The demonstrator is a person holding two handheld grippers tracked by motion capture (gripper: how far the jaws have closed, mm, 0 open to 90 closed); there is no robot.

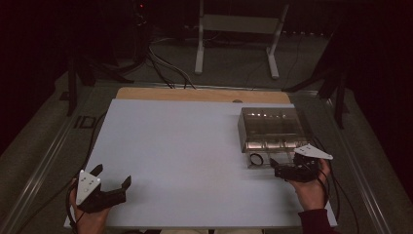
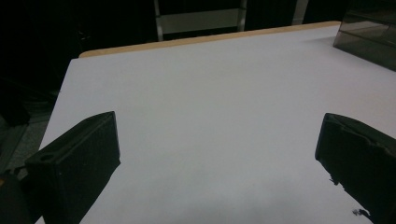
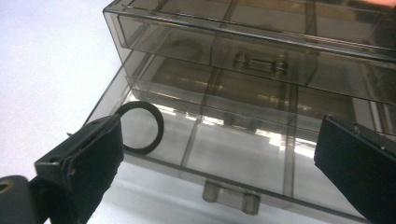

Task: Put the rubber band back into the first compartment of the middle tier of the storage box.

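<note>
A smoky clear drawer box (image 1: 272, 124) stands at the right of the white table (image 1: 185, 146). Its lower drawer (image 1: 263, 160) is pulled out toward me, and a black ring (image 1: 256, 159) lies in the drawer's left compartment. In the right gripper view the ring (image 3: 140, 127) sits just past the left jaw, with the drawer's handle (image 3: 232, 196) low in the middle. My right gripper (image 1: 276, 168) (image 3: 219, 123) stands open in front of the drawer, holding nothing. At the table's near left corner, my left gripper (image 1: 113, 176) (image 2: 218, 121) is open over bare table.
The upper drawer (image 3: 259, 63) of the box is closed. The box's corner (image 2: 369, 37) shows at the far right of the left gripper view. A white metal stand (image 1: 238, 24) and cables (image 1: 165, 68) are on the floor beyond the table's wooden far edge (image 1: 204, 95).
</note>
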